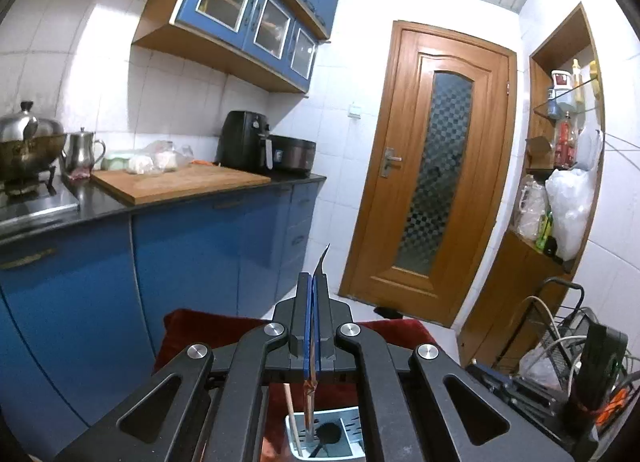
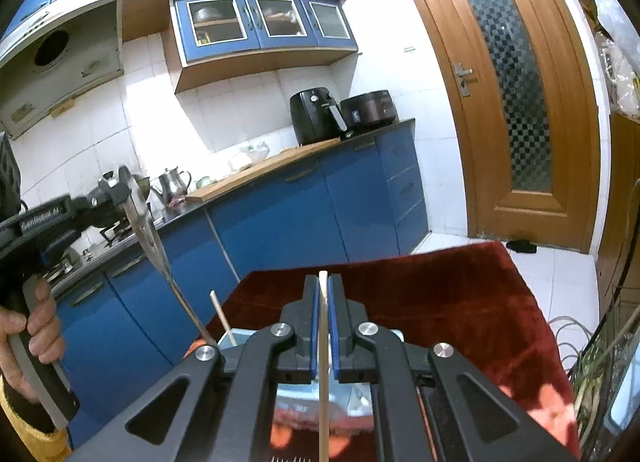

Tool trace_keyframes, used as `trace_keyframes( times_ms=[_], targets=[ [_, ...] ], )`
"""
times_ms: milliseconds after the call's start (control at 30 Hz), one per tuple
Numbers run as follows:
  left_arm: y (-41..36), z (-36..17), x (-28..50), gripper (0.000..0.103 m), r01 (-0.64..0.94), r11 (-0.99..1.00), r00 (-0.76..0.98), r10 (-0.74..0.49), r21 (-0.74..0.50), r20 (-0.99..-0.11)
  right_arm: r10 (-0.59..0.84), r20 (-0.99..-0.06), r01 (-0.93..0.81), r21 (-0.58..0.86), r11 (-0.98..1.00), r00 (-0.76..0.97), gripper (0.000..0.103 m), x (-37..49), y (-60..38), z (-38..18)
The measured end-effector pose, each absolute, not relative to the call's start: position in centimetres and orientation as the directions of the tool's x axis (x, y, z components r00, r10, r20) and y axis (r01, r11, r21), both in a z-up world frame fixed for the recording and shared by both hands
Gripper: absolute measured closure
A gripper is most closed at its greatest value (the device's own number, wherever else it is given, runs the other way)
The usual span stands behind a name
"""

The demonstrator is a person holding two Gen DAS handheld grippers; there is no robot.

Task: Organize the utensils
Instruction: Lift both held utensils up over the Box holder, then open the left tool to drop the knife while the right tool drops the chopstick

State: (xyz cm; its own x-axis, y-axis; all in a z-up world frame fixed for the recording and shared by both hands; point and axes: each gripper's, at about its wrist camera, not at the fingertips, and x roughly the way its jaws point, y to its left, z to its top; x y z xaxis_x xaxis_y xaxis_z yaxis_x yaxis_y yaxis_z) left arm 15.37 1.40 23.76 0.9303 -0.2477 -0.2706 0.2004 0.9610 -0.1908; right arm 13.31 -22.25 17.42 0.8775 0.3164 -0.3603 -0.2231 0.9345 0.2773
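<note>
My left gripper [image 1: 313, 278] is shut on a flat metal spatula; its blade tip [image 1: 323, 258] sticks up past the fingers and its shaft [image 1: 309, 402] runs down into a white utensil holder [image 1: 352, 450] below. In the right wrist view the left gripper [image 2: 120, 185] shows at the left holding the spatula [image 2: 150, 234], slanting down to the holder [image 2: 236, 338]. My right gripper [image 2: 323, 282] is shut on a pale wooden chopstick [image 2: 322, 402] held upright over the holder. Another chopstick [image 2: 222, 316] stands in the holder.
The holder sits on a red cloth [image 2: 460, 302]. A blue kitchen counter [image 1: 192, 242] with a wooden cutting board [image 1: 180, 181], kettle and air fryer [image 1: 244, 141] runs along the left. A wooden door [image 1: 432, 165] is ahead; a wire rack with cables [image 1: 560, 342] stands at right.
</note>
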Motion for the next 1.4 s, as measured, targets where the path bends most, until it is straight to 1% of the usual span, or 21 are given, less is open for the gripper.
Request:
trace_keyframes(
  times_ms=[100, 333, 467, 600, 667, 867, 1067, 1133, 1200, 1233, 1400],
  targets=[
    [1.1, 22.9, 16.4, 0.103, 0.203, 0.959, 0.923, -0.255, -0.199, -0.287, 0.3, -0.329, -0.219, 0.262, 0.94, 0.895, 0.097, 14.3, -22.0, 18.0],
    [0.5, 20.2, 17.9, 0.103, 0.202, 0.959, 0.915, -0.257, -0.2, -0.31, 0.231, -0.217, -0.183, 0.221, 0.958, 0.949, 0.097, 16.7, -21.7, 18.2],
    [0.2, 18.9, 18.4, 0.103, 0.21, 0.958, 0.913, -0.263, -0.193, -0.313, 0.17, -0.163, -0.137, 0.198, 0.971, 0.972, 0.097, 18.2, -22.0, 18.1],
    [-0.3, 17.8, 18.7, 0.103, 0.208, 0.961, 0.916, -0.256, -0.18, -0.309, 0.132, -0.124, -0.104, 0.209, 0.972, 0.984, 0.097, 19.3, -22.6, 17.9],
    [-0.5, 17.2, 18.9, 0.103, 0.209, 0.962, 0.915, -0.256, -0.176, -0.312, 0.121, -0.123, -0.094, 0.2, 0.975, 0.985, 0.097, 19.6, -22.6, 17.4],
    [-1.1, 15.5, 18.9, 0.103, 0.225, 0.961, 0.906, -0.266, -0.159, -0.33, 0.141, -0.184, -0.113, 0.156, 0.981, 0.973, 0.097, 19.7, -21.8, 15.1],
    [-1.3, 14.1, 18.8, 0.102, 0.23, 0.958, 0.884, -0.279, -0.171, -0.375, 0.191, -0.231, -0.157, 0.156, 0.975, 0.954, 0.096, 18.7, -21.4, 13.9],
    [-1.4, 13.7, 18.6, 0.097, 0.23, 0.958, 0.877, -0.28, -0.17, -0.39, 0.204, -0.235, -0.17, 0.158, 0.973, 0.95, 0.094, 18.2, -21.4, 13.8],
    [-1.3, 13.5, 18.5, 0.092, 0.234, 0.956, 0.871, -0.286, -0.176, -0.4, 0.216, -0.239, -0.179, 0.168, 0.969, 0.947, 0.086, 17.8, -21.5, 13.8],
    [-1.3, 13.5, 18.3, 0.091, 0.235, 0.956, 0.867, -0.289, -0.178, -0.405, 0.222, -0.239, -0.183, 0.176, 0.967, 0.945, 0.084, 17.7, -21.5, 13.9],
    [-1.0, 13.4, 17.6, 0.087, 0.237, 0.955, 0.862, -0.291, -0.177, -0.415, 0.248, -0.251, -0.203, 0.193, 0.96, 0.936, 0.083, 16.3, -21.8, 14.3]
  ],
)
